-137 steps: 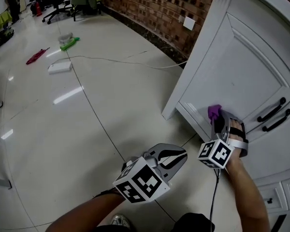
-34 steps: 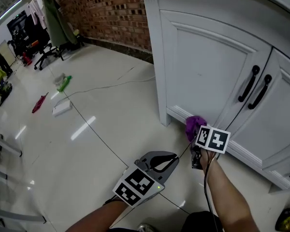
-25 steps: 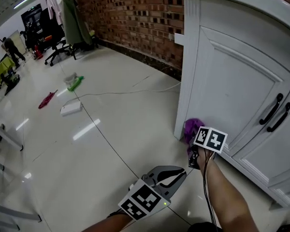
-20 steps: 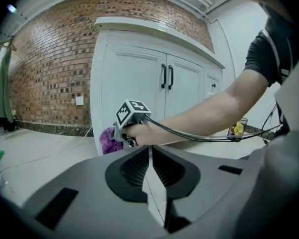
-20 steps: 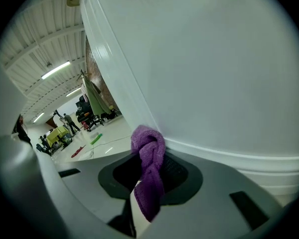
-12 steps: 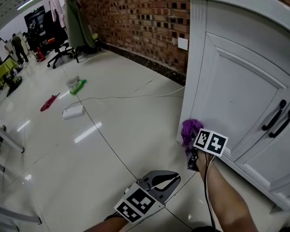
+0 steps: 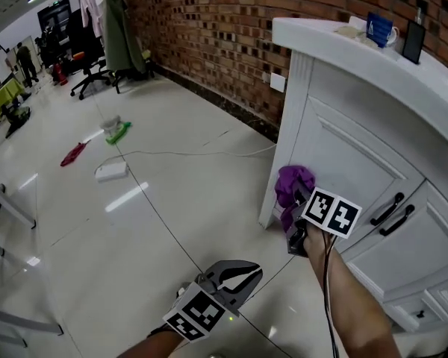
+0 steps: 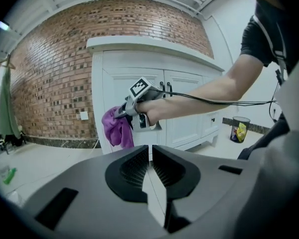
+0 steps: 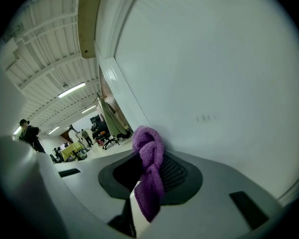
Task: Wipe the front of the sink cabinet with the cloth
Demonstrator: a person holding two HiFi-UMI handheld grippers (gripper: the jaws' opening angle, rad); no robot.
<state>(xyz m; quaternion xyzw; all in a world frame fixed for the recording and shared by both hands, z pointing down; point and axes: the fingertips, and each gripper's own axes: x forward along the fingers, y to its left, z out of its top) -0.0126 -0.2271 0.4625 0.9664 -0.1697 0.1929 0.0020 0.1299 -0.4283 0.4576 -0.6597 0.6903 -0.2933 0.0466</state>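
The purple cloth point(image 7: 293, 186) is bunched in my right gripper point(image 7: 299, 200), which is shut on it. The cloth presses against the lower left part of the white sink cabinet's point(image 7: 343, 155) left door. In the right gripper view the cloth point(image 9: 149, 176) hangs between the jaws, close to the white door panel point(image 9: 214, 83). My left gripper point(image 7: 235, 278) hangs low over the floor, away from the cabinet, jaws closed with nothing in them. The left gripper view shows its shut jaws point(image 8: 149, 176) and, beyond, the right gripper holding the cloth point(image 8: 117, 128) at the cabinet point(image 8: 154, 83).
Two black door handles point(image 7: 392, 215) sit right of the cloth. A blue mug point(image 7: 377, 28) and a dark bottle point(image 7: 414, 39) stand on the countertop. A cable point(image 7: 194, 154), a white box point(image 7: 110, 171), red and green items lie on the tiled floor. A brick wall point(image 7: 209, 28) runs behind.
The right gripper has carried the cloth from the cabinet's bottom rail up onto the lower left door. The head view has risen, showing the countertop. The left gripper stays low.
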